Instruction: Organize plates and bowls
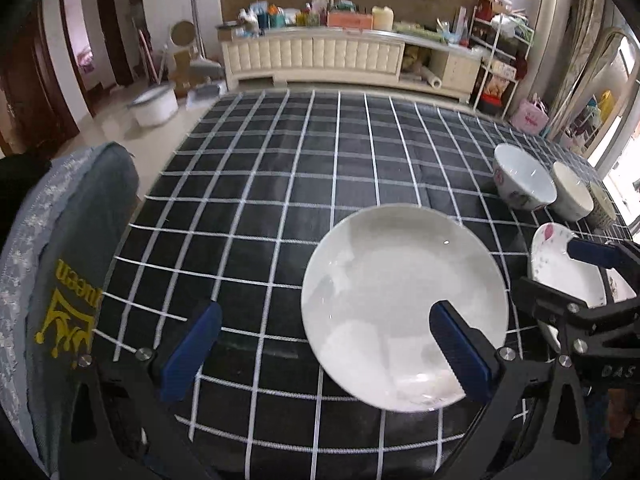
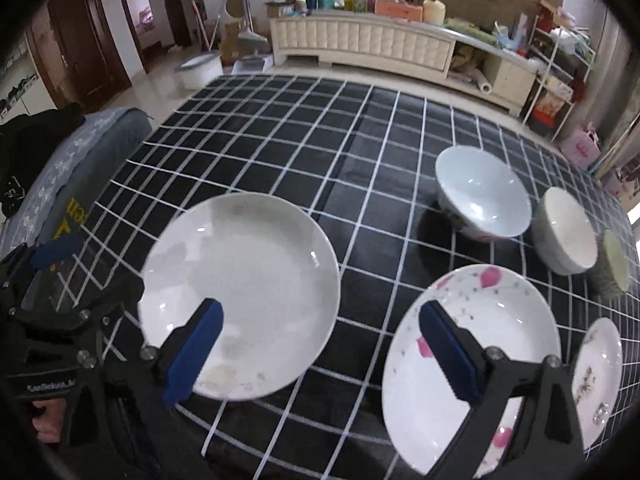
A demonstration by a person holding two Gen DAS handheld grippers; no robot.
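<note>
A plain white plate (image 1: 404,304) lies on the black checked tablecloth (image 1: 280,200). My left gripper (image 1: 326,352) hovers open over its near left rim, the right finger above the plate and the left finger above bare cloth. In the right wrist view, my right gripper (image 2: 324,354) stands open over the gap between the white plate (image 2: 240,288) and a pink-flowered plate (image 2: 480,340), one finger over each. Nothing is held. A smaller flowered plate (image 2: 598,376) lies at the right edge. Behind it stand a large bowl (image 2: 480,196), a cream bowl (image 2: 564,232) and a third bowl (image 2: 616,260).
A chair with a grey cover (image 1: 72,260) stands against the table's left side. Beyond the far table edge are floor, a cream sideboard (image 1: 312,56) loaded with clutter, and a wire shelf (image 1: 500,60). My left gripper's blue pad (image 2: 56,250) shows at the left edge.
</note>
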